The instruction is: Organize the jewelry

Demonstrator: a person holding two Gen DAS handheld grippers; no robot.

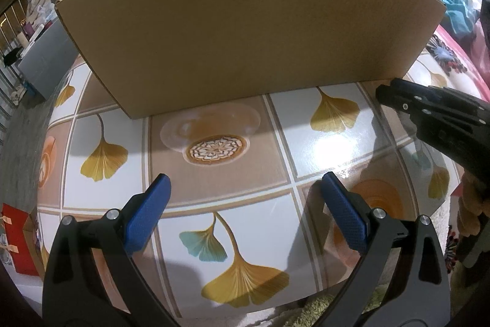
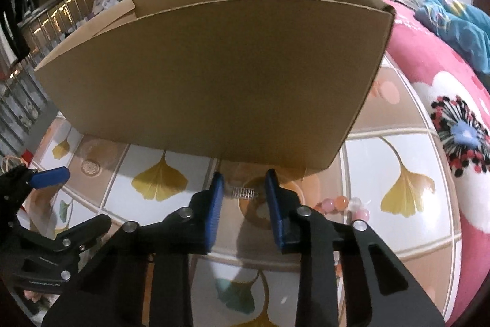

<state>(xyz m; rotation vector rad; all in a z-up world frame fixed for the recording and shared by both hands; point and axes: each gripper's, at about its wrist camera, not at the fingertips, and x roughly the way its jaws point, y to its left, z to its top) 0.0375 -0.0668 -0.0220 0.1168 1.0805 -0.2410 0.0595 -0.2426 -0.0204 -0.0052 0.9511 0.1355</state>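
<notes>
A brown cardboard box (image 1: pixel 242 29) stands at the back of the table; it also shows in the right wrist view (image 2: pixel 214 81). A small silver ribbed jewelry piece (image 2: pixel 244 192) lies on the table just in front of the box, between and just beyond my right fingertips. Pink and orange beads (image 2: pixel 340 204) lie to its right. My right gripper (image 2: pixel 244 183) is open, fingers on either side of the silver piece, not touching it. My left gripper (image 1: pixel 245 183) is open and empty above the table. The right gripper's black body (image 1: pixel 435 115) shows at the right of the left wrist view.
The table (image 1: pixel 321 127) has a glossy tile and ginkgo-leaf cover. A clear glass dish (image 1: pixel 211 124) sits before the box, left of centre. A pink flowered blanket (image 2: pixel 444 100) lies right of the table. A red bag (image 1: pixel 18 238) stands at the left.
</notes>
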